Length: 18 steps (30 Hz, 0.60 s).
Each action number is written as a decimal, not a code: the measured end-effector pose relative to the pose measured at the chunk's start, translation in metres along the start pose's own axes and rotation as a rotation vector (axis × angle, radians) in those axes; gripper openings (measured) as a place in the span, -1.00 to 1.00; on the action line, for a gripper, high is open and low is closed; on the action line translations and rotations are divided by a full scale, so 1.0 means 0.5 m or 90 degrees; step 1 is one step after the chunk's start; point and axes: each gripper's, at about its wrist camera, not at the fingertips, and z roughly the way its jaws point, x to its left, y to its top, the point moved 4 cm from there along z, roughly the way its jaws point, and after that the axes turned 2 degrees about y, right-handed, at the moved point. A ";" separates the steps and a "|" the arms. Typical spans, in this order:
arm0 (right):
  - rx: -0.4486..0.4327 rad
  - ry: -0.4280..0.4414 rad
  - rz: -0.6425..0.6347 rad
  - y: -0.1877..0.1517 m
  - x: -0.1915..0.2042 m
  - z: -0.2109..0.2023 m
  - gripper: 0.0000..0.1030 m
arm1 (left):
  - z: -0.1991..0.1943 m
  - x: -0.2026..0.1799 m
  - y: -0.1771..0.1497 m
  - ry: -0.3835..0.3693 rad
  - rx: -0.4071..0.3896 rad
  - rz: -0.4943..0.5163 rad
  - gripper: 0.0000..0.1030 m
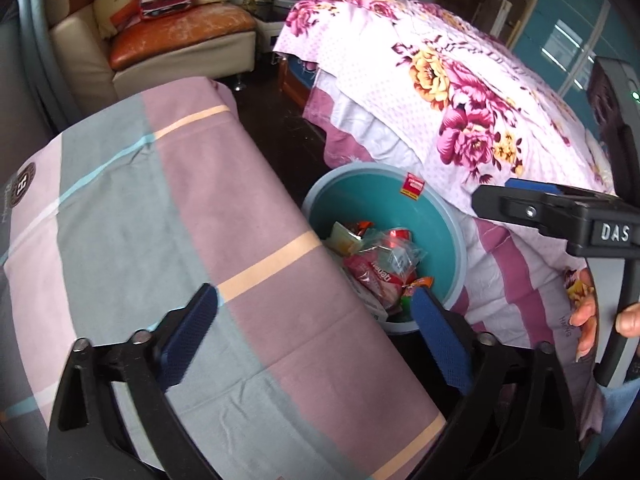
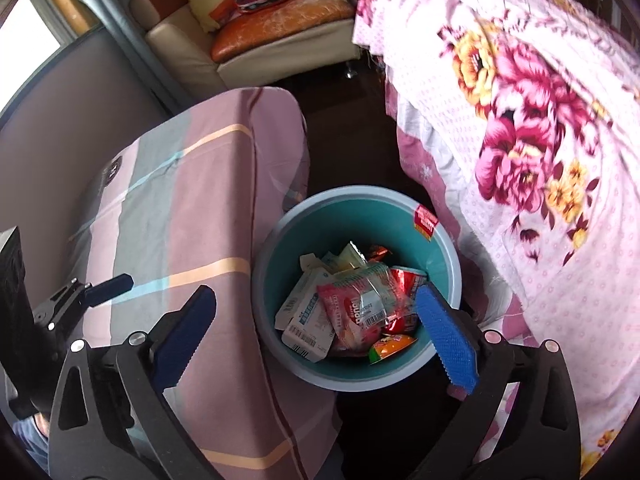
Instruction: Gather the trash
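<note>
Hovering wide open and empty — left gripper [image 1: 316,332] over the striped cloth [image 1: 160,220], right gripper [image 2: 320,340] above the round teal plastic trash bin [image 2: 440,248] of wrappers [image 2: 352,304].

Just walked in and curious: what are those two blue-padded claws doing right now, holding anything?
Left gripper: open, holding nothing.
Right gripper: open, holding nothing, above the round teal plastic trash bin of wrappers.
</note>
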 end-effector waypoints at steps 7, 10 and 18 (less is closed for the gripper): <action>-0.015 -0.035 -0.031 -0.018 0.051 -0.037 0.87 | -0.032 0.022 -0.020 0.011 -0.006 -0.017 0.92; -0.018 -0.044 -0.036 -0.027 0.065 -0.049 0.87 | -0.049 0.029 -0.030 0.014 -0.014 -0.023 0.92; -0.028 -0.050 -0.037 -0.063 0.097 -0.084 0.87 | -0.096 0.044 -0.053 0.022 -0.040 -0.033 0.92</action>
